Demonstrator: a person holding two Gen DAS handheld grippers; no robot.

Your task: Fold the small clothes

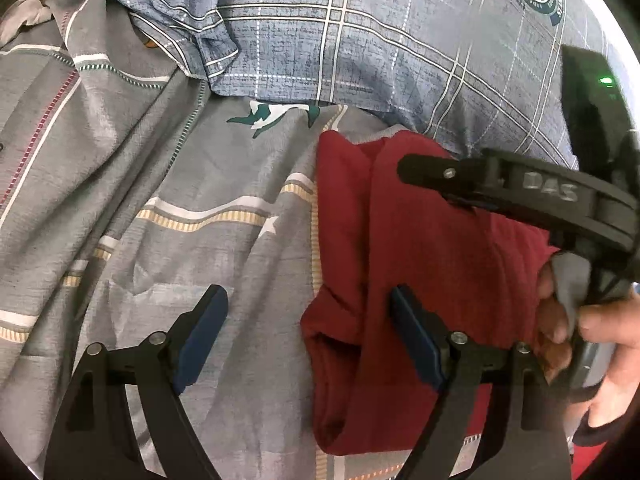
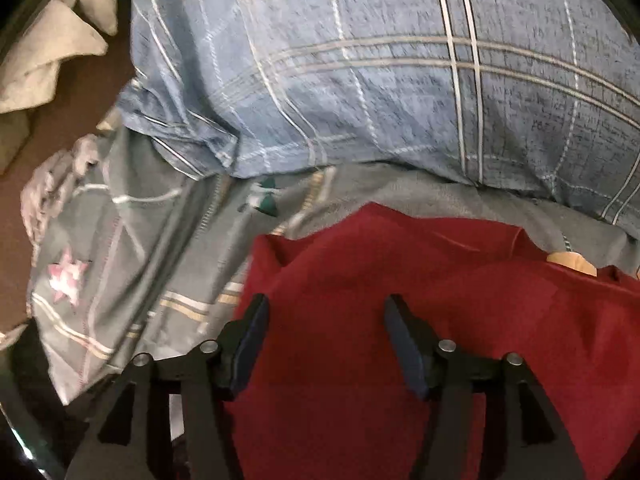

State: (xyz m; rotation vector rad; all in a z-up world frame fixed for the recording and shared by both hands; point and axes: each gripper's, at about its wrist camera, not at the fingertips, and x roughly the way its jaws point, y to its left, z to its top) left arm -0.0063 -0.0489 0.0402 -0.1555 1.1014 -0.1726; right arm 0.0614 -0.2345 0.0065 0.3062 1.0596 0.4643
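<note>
Jaws of our left gripper (image 1: 308,332) stand wide apart, one pad over the grey sheet (image 1: 160,200), the other over the red garment (image 1: 440,248), pressing nothing. Only this view shows our hand (image 1: 600,340) working the right gripper (image 2: 324,344); its own camera shows parted jaws above red cloth, none pinched. Beyond lies a blue plaid pillow (image 2: 360,80).

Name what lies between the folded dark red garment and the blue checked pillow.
A strip of the grey patterned bedsheet separates the red garment from the pillow, clearest in the right wrist view.
</note>
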